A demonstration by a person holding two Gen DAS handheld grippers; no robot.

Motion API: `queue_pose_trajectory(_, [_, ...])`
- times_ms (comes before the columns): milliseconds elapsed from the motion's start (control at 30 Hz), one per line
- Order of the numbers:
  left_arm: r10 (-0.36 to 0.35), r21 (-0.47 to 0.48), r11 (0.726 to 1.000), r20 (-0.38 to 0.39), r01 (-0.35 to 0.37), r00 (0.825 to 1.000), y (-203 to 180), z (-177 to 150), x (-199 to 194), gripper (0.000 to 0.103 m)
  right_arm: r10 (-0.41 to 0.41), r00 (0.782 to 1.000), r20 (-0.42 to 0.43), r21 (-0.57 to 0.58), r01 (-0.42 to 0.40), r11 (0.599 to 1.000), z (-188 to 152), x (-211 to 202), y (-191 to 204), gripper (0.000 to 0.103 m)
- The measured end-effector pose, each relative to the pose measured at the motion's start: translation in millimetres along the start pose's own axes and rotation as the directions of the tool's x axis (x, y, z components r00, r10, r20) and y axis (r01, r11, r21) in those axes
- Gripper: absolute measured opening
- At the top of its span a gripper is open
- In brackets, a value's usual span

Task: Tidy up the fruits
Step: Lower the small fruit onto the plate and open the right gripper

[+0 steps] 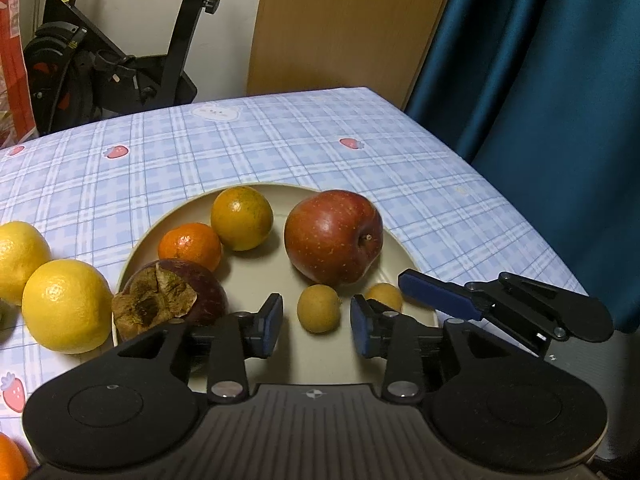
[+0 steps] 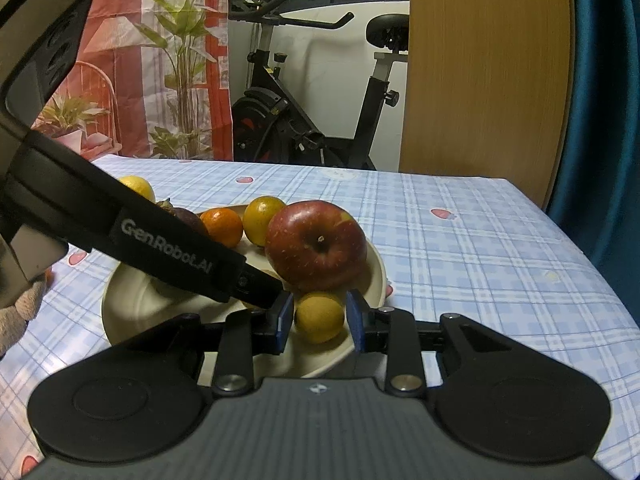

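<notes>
Plate (image 1: 136,248) crowded — tablecloth (image 1: 280,148) (beyond) bare.

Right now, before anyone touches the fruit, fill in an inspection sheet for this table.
Surface: checked tablecloth with strawberry prints.
Job's things: plate holds apple, green-yellow orange, mandarin, mangosteen and two small fruits; yellow citrus beside it.
Clutter: nothing seen.
Grippers: left tongs open around one small fruit; right tongs shut on other small fruit.
Cables: nothing seen.
Surroundings: exercise bike, blue curtain, wooden panel.
</notes>
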State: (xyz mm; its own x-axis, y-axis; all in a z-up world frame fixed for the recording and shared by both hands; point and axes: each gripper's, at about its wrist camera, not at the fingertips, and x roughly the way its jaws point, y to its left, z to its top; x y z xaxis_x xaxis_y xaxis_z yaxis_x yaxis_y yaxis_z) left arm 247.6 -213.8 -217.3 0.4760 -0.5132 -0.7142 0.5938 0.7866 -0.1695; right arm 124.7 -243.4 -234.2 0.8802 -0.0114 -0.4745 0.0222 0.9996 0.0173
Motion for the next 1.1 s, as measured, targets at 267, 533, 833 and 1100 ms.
queue_pose_trajectory(267, [0.017,0.026,0.999,0.057,-0.019,0.998,-7,-5,-26,0.039,-0.011,1.000,0.017,0.001,0.011,1.000,-1,-2,-1,0.032])
queue_pose_trajectory(533, [0.076,-0.025,0.997,0.127,-0.073,0.989,5,-15,-64,0.039,0.033,0.999,0.043,0.010,-0.033,0.999,-3,-10,2,0.032])
queue_pose_trajectory(833, [0.167,-0.093,0.984,0.192,-0.151,0.967,33,-34,-114,0.039,0.085,0.995,0.050,-0.043,-0.083,0.996,-3,-22,26,0.032])
queue_pose_trajectory(1100, [0.254,-0.167,0.961,0.204,-0.222,0.945,64,-50,-148,0.050,0.134,0.991,0.023,0.016,-0.135,0.991,-1,-28,33,0.032])
